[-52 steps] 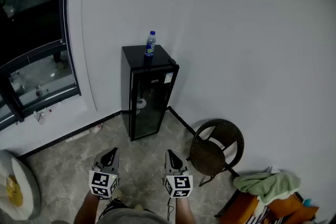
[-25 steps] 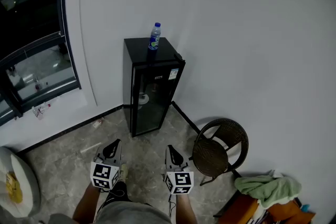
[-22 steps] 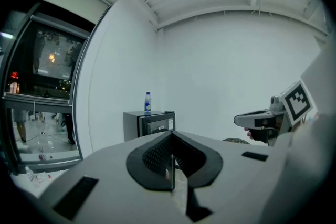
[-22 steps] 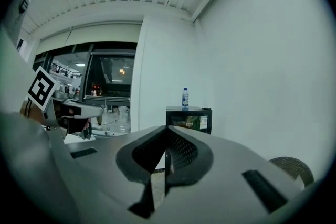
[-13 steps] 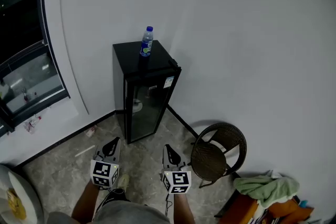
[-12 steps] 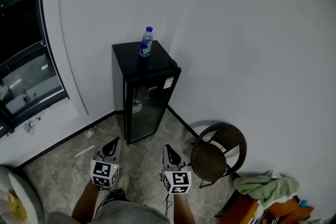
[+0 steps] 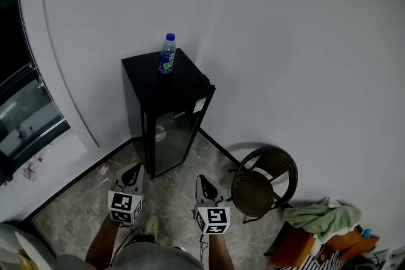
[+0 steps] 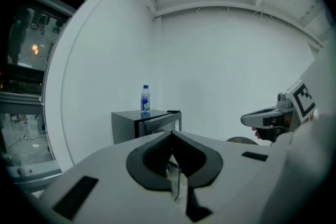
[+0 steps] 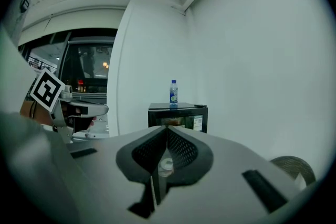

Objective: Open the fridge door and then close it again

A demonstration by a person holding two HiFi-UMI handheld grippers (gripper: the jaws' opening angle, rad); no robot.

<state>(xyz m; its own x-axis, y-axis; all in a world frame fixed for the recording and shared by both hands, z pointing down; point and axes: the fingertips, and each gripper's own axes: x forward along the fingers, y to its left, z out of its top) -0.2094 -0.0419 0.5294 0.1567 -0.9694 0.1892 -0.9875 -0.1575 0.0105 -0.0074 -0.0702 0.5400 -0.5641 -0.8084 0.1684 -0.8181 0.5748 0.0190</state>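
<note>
Already pressed shut with nothing between the jaws, the left gripper (image 7: 133,169) and the right gripper (image 7: 204,179) are held side by side, pointing nearly level at the fridge (image 7: 166,112). The fridge stands upright ahead of both, its long axis vertical. Its glass door (image 7: 175,135) is closed and faces the grippers, well apart from them. A water bottle (image 7: 167,54) stands on top of the fridge, and a wicker chair (image 7: 261,181) sits to its right. The left gripper looks slightly nearer the fridge's foot, while the right gripper view has the door almost dead ahead. I cannot tell which edge carries the handle. Compared with a second ago, the fridge has drawn closer and the window left of it has slid mostly out of view; both grippers stay shut.
</note>
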